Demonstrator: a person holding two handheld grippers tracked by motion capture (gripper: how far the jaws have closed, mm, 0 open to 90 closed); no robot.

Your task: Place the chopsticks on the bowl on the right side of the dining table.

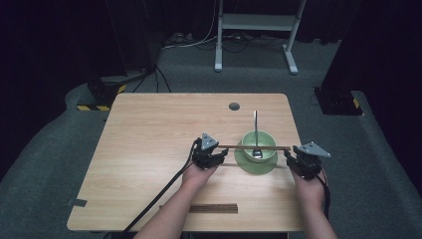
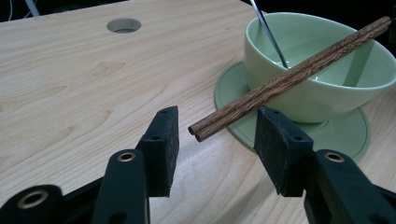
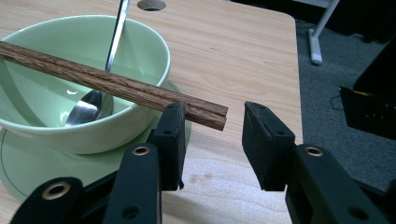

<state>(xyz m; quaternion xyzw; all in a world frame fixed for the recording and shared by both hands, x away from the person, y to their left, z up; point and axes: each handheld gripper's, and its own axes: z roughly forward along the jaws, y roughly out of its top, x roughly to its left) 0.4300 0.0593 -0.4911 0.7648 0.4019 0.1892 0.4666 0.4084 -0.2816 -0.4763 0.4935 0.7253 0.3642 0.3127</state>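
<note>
Two chopsticks (image 2: 289,74) are laid side by side across one green bowl (image 2: 322,88), which is set on one saucer (image 2: 350,135) at the table's (image 1: 149,149) right half. One spoon (image 3: 100,84) is leaned inside the bowl. No writing is seen. Left gripper (image 2: 215,135) and right gripper (image 3: 212,123) are held wide open at the stick ends, nothing gripped.

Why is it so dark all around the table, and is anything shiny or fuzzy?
High view: light falls on the table while the room behind is nearly black. Right gripper view: the spoon gleams in the bowl. Left gripper view: the chopsticks look sharp and the far table edge looks soft.
</note>
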